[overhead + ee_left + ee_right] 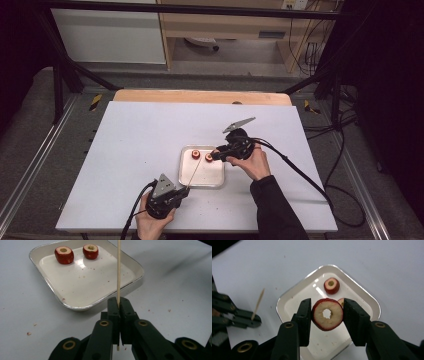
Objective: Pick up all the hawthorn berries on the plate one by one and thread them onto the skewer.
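Red cored fruit slice [327, 314] sits clamped between right gripper [327, 315] fingers; left gripper [119, 302] fingers pinch skewer [118, 270].

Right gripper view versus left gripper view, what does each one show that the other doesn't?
Right gripper view: a cored red fruit slice clamped between its black jaws above the tray, with the left gripper off to the side. Left gripper view: its own jaws shut on a wooden skewer that points up over the tray. Both: the white tray on the white table, with cored red pieces lying in it.
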